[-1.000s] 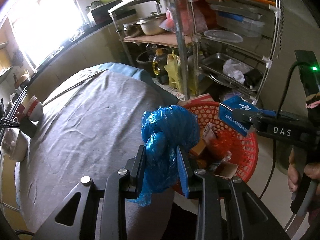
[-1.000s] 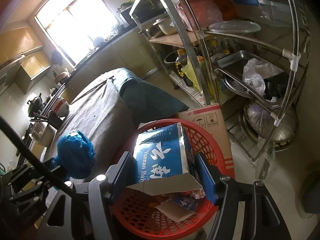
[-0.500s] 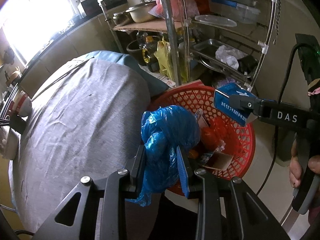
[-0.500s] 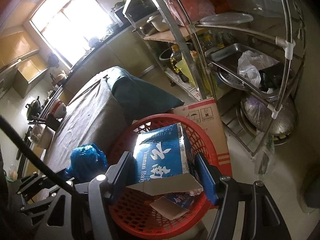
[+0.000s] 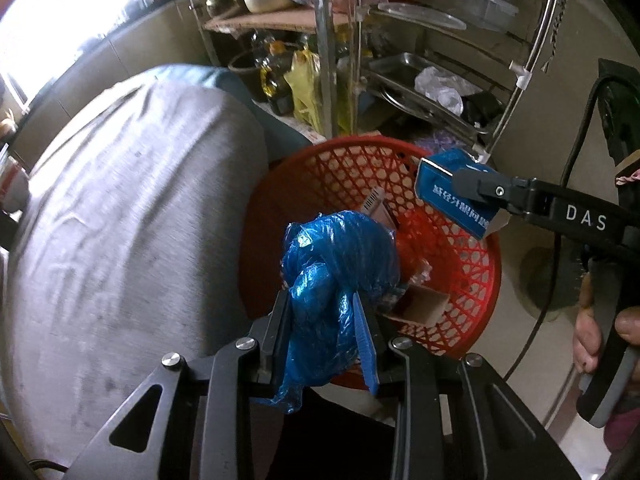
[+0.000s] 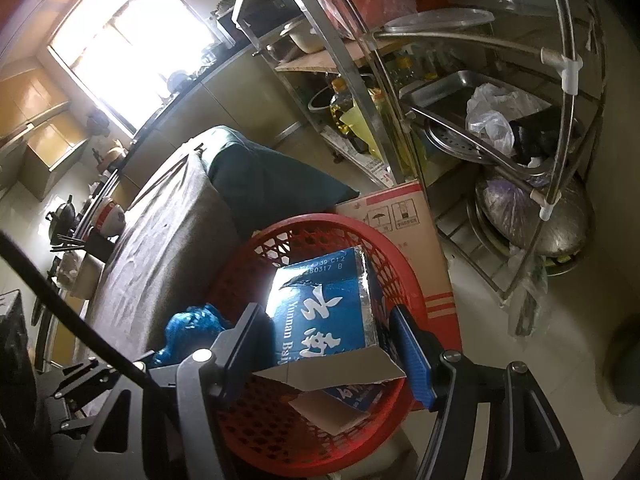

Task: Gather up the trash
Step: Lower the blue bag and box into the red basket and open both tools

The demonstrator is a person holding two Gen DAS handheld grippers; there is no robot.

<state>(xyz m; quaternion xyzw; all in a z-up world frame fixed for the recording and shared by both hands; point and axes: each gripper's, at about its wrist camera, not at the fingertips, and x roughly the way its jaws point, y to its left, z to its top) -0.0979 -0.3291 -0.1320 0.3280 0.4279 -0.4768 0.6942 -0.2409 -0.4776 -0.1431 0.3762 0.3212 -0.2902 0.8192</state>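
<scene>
Trash in both grippers, over red basket point(image 5: 472, 280) beside grey-covered table point(image 5: 120, 220). Left gripper point(image 5: 324, 332) clamped narrow on crumpled blue plastic bag point(image 5: 340, 276), bag bulging above the pads, loose tail hanging below. Right gripper point(image 6: 328, 344) at about half spread, pinching blue carton point(image 6: 324, 312) by its sides, open flap sagging toward camera. Carton point(image 5: 456, 196) over far rim in left view, bag above near rim. Basket point(image 6: 360, 240) already holding a small brown box point(image 5: 420, 304) and other scraps. Cardboard box point(image 6: 404, 220) and metal rack point(image 6: 480, 80) just behind basket.

Step in hand, judged: lowering both items for release into basket.

To do well:
- Bring bag further over basket centre before letting go; near rim now, could slide off onto table edge or floor.
- Tilt carton flap-down, clear far rim, then spread jaws fully.
- Release one at a time, avoid grippers colliding.
- Watch bag film sticking to pads; shake off if clinging.
</scene>
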